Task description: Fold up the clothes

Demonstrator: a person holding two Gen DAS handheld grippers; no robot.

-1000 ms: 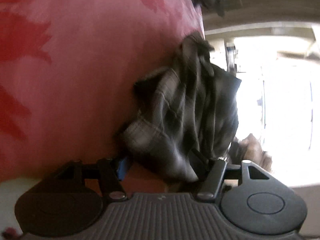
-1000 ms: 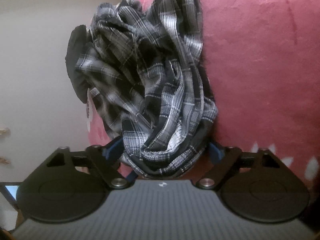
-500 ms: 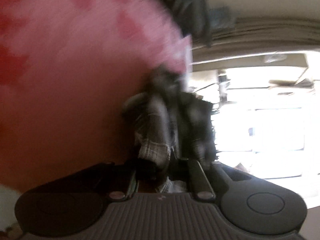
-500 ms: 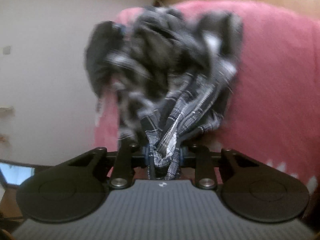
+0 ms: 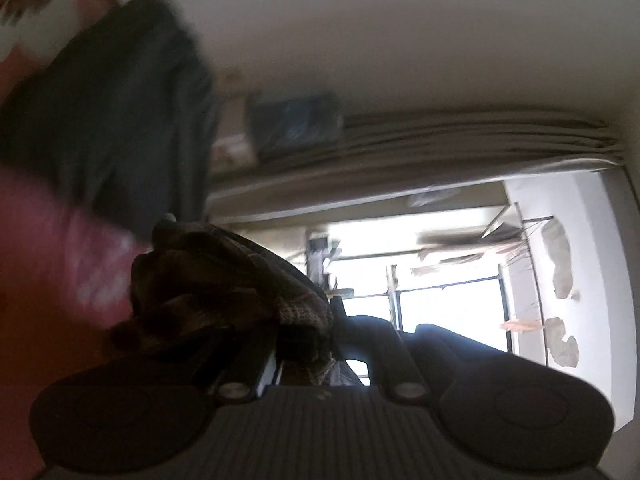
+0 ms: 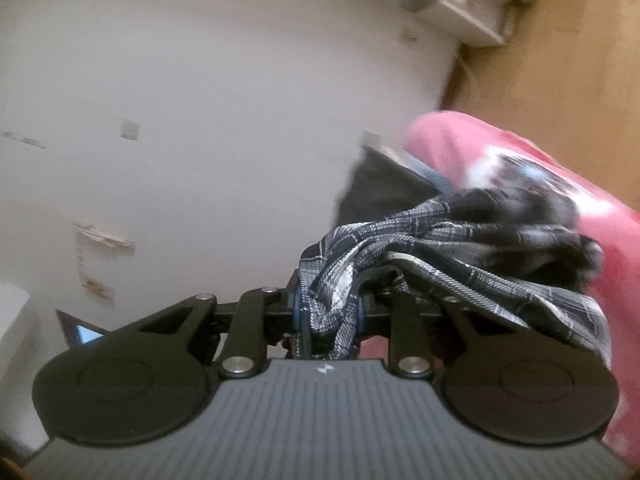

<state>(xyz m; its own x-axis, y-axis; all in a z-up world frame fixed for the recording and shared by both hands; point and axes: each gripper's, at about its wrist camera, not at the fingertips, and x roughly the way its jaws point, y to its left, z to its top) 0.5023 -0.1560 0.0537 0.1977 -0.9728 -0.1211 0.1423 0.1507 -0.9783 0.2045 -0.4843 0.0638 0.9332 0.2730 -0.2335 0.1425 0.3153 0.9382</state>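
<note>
A black-and-white plaid shirt hangs bunched over my right gripper, which is shut on a fold of it; the cloth trails right over the pink bed cover. In the left wrist view the same plaid shirt looks dark against the light and is heaped over my left gripper, whose jaws are shut on its cloth. Both grippers are raised off the bed and point almost level. The fingertips of both are hidden under the fabric.
A dark garment lies blurred on the pink cover at the left. A bright window and a curtain fill the right. In the right wrist view there is a white wall, another dark cloth and wooden floor.
Both grippers went from open around the crumpled shirt to shut on it, then rose and tilted up, lifting the shirt off the pink cover so walls and window now fill the views.
</note>
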